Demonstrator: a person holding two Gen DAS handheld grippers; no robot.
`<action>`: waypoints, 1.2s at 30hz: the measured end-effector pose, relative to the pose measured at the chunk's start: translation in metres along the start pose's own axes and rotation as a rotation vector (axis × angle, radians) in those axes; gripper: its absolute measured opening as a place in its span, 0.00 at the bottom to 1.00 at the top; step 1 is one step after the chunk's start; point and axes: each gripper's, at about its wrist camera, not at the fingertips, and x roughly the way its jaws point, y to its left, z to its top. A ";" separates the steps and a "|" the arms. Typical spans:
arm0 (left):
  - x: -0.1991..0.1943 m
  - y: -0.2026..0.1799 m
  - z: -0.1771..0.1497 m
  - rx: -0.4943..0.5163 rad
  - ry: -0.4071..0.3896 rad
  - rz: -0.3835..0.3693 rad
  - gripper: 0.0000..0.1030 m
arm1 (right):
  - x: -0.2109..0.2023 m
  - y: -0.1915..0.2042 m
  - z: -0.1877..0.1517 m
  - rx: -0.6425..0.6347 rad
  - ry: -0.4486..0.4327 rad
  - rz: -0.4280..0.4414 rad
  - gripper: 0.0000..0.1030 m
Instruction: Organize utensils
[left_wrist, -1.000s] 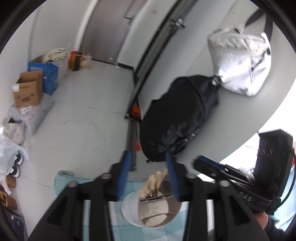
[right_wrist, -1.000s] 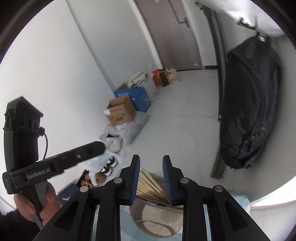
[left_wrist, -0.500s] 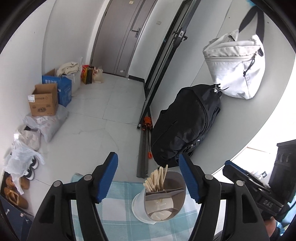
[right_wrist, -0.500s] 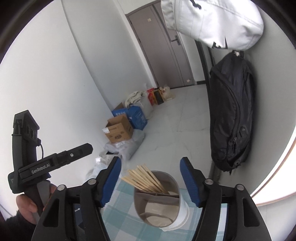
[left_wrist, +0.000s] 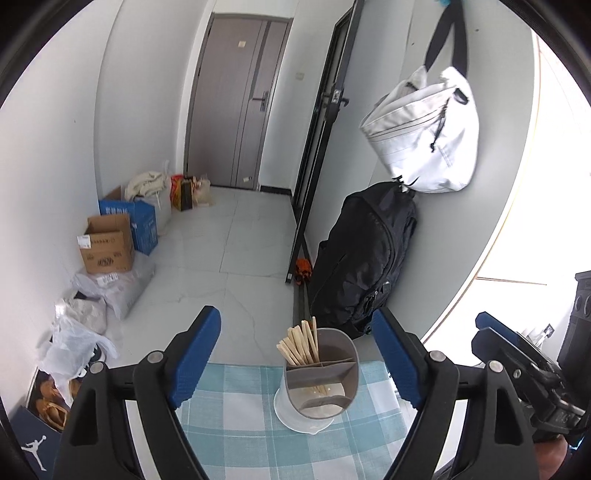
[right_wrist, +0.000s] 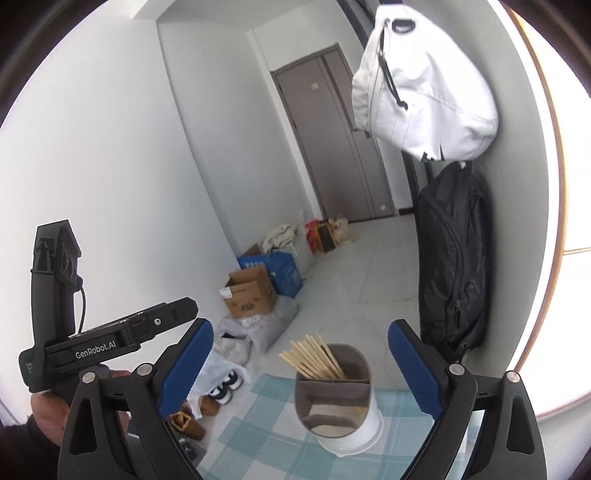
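Both grippers wide apart, left gripper, right gripper, facing utensil holder.

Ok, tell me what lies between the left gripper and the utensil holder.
Only bare checked cloth lies between the left gripper and the utensil holder, in the left wrist view.

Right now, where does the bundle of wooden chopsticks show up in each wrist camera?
Left wrist: chopsticks sit low and centre, in the far left compartment of the utensil holder.
Right wrist: chopsticks sit low and centre, fanning left from the holder's far compartment.
Shared landmark: the black backpack against the wall behind.
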 end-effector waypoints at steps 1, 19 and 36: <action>-0.004 -0.001 -0.002 0.003 -0.009 0.006 0.86 | -0.006 0.003 -0.003 -0.008 -0.011 -0.004 0.98; -0.042 -0.011 -0.064 0.046 -0.153 0.079 0.98 | -0.056 0.017 -0.073 -0.124 -0.139 -0.057 1.00; -0.004 0.008 -0.130 0.046 -0.132 0.150 0.98 | -0.044 0.000 -0.136 -0.124 -0.150 -0.102 1.00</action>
